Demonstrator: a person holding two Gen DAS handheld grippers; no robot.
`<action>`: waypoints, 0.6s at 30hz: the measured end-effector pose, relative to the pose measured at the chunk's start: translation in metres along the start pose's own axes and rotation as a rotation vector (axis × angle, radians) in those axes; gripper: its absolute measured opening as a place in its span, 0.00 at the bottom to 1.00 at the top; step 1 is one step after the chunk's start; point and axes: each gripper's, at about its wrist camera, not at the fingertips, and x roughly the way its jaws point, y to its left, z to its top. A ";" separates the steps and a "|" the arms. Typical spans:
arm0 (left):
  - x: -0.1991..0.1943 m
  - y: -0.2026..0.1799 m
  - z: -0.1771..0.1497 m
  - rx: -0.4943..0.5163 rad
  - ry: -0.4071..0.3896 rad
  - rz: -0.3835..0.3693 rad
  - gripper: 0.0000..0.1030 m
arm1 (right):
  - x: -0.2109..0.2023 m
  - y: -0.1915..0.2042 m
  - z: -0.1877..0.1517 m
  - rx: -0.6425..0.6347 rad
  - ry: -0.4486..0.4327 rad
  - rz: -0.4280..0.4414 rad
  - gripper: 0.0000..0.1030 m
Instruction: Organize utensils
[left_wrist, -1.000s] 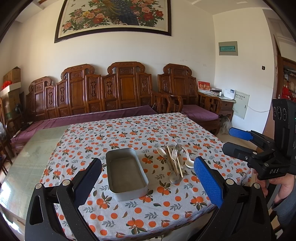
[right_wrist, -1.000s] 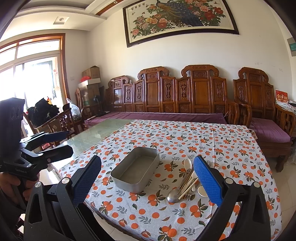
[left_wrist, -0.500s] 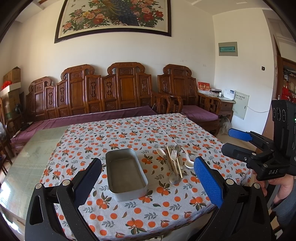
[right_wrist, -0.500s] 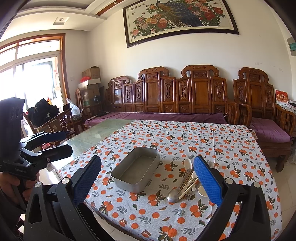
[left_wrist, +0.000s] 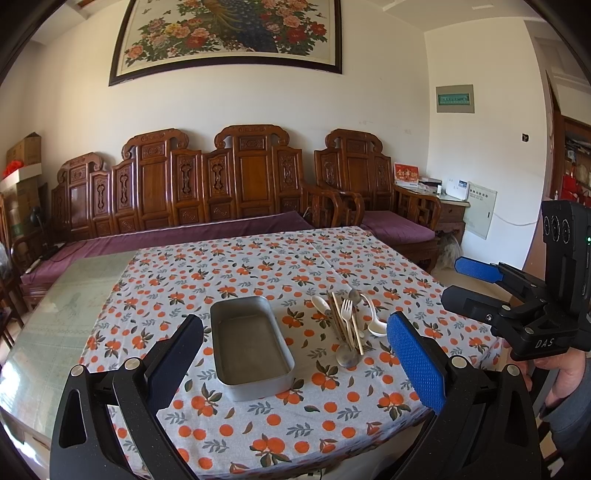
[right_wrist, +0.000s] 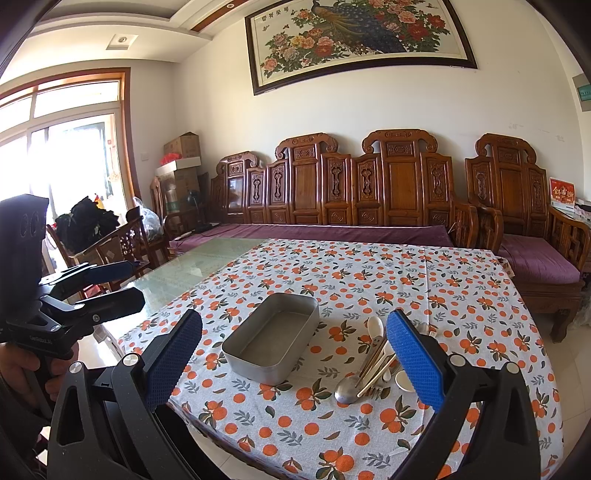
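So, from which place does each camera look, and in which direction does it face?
Left wrist: sits on the left gripper, open, facing across the table at the metal tray and utensil pile; the right gripper shows at the right edge.
Right wrist: sits on the right gripper, open, facing the same tray and pile from further right; the left gripper shows at the left edge.
Shared: tray, pile, tablecloth, carved wooden bench, peacock painting.

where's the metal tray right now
In both wrist views the metal tray sits empty on the orange-print tablecloth near the table's front edge, just left of the utensil pile.
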 end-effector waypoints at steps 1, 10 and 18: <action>0.000 0.000 0.000 0.000 0.000 0.000 0.94 | 0.000 0.000 0.000 0.000 0.000 0.000 0.98; -0.001 -0.001 0.000 -0.001 -0.002 -0.001 0.94 | 0.000 0.000 0.000 0.001 -0.001 0.000 0.98; -0.005 -0.002 0.002 -0.001 -0.003 -0.002 0.94 | 0.000 -0.002 0.000 0.002 -0.001 0.001 0.98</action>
